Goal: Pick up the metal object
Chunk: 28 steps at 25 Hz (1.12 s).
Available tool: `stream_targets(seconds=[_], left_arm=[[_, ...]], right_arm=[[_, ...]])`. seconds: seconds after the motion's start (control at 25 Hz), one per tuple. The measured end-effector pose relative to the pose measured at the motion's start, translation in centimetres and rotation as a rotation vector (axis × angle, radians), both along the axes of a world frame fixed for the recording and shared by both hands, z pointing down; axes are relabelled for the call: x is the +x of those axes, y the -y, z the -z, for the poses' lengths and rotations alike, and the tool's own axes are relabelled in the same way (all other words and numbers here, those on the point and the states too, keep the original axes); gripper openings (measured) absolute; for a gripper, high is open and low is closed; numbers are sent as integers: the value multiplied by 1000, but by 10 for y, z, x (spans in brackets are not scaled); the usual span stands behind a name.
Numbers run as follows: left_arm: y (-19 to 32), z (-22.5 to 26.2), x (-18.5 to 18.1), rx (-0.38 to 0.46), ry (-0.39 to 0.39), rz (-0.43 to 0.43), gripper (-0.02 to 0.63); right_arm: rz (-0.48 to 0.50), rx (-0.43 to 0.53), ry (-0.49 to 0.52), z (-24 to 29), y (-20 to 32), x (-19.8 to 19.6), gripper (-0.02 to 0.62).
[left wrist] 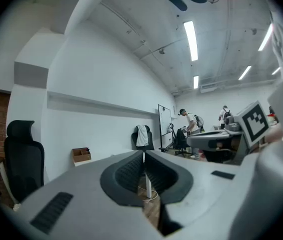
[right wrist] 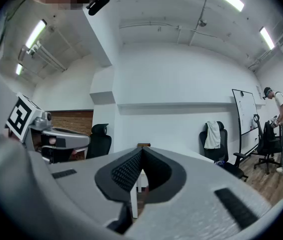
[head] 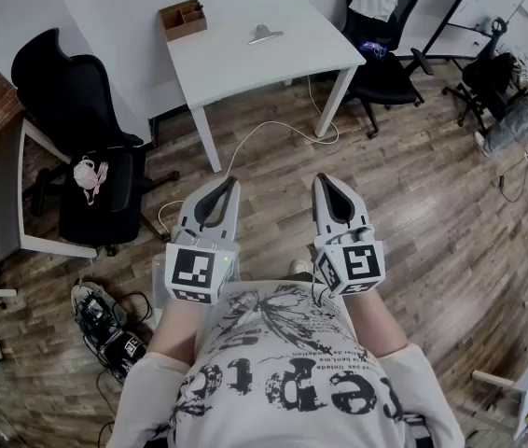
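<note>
1. Nearest: the left gripper [head: 230,185] and right gripper [head: 326,181] are held side by side just ahead of the person's printed shirt [head: 283,362]. Both point forward over the wooden floor [head: 413,203].
2. Left gripper: its own view shows the ribbed pads meeting at the tips, with nothing between them. Right gripper: likewise, jaws fully together and empty.
3. Middle ground: a white cable [head: 278,127] trails in loops across the floor from the foot of the bench toward the person. A black office chair [head: 82,119] stands to the left of the path.
4. Far: the white bench [head: 236,68] stands well apart from both grippers. The metal object [head: 264,35] lies flat on its top, toward the far edge and untouched. It is too small here to tell its exact form. A wooden box [head: 183,19] sits at the far left corner, apart from the object.
5. Assessment: the pick has not begun, and the whole approach is yet to be made.
6. Risks noted:
   - The cable lies across the walking line, so a foot could catch it on the way in.
   - Both grippers are closed. One that reaches the object unopened would push it rather than take it.
   - The object looks low and thin on a smooth top. A shallow or off-centre closure could skid it toward the far edge or pinch only one lip, so that it drops on lifting.
</note>
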State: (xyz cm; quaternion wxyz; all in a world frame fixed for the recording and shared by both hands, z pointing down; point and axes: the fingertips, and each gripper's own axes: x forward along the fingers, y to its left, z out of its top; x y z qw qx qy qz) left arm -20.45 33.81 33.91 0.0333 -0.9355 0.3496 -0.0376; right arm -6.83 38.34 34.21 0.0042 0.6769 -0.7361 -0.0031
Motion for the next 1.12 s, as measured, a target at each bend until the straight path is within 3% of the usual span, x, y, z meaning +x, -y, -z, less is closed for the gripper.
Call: stream_targets(seconds=[0.68, 1.12], left_arm=[[26, -9, -2, -8, -9, 3, 12], [101, -25, 45, -62, 4, 113, 12]], right_arm=[[-18, -42, 57, -14, 29, 6, -9], [88, -68, 71, -33, 123, 58, -8]])
